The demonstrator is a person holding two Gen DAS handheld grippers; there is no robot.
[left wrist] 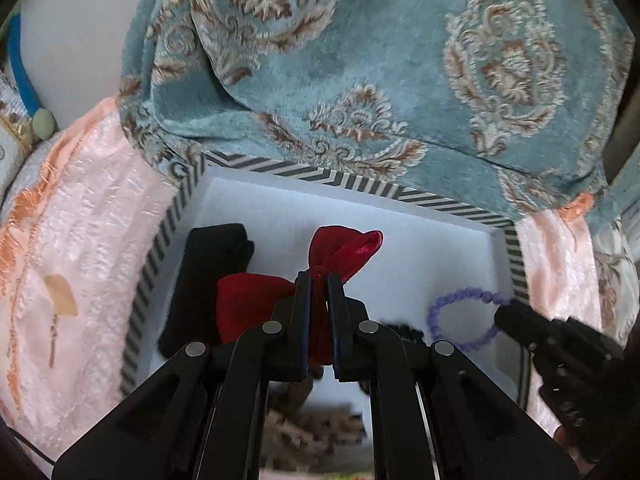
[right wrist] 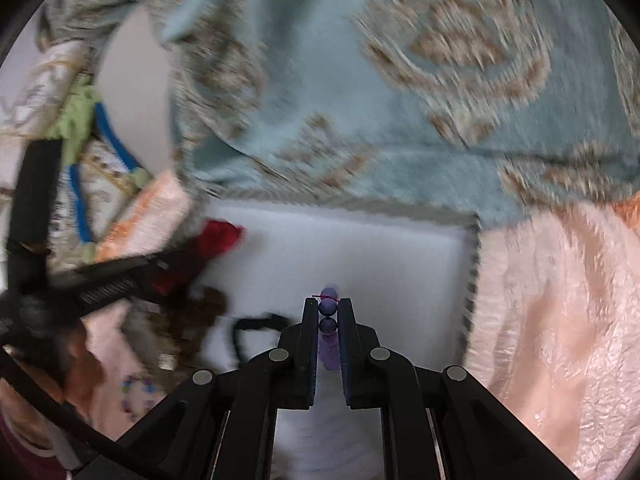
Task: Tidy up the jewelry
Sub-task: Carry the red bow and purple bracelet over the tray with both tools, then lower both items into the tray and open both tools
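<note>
Purple bead bracelet (left wrist: 466, 318), round and smooth, hangs over the white striped-rim box (left wrist: 400, 194), pinched by the right tool (right wrist: 329, 312); left tool (left wrist: 319, 280) grips a shiny red satin pouch (left wrist: 336, 252) there.

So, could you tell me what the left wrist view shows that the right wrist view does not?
Only the left wrist view shows the purple bead bracelet as a whole loop, a black pouch inside the striped-rim box, and the left gripper shut on the red pouch.

Only the right wrist view shows the right gripper pinching individual beads, plus a multicolored bracelet outside the box.

Both show the box, red pouch, blue patterned cloth and pink cloth.
</note>
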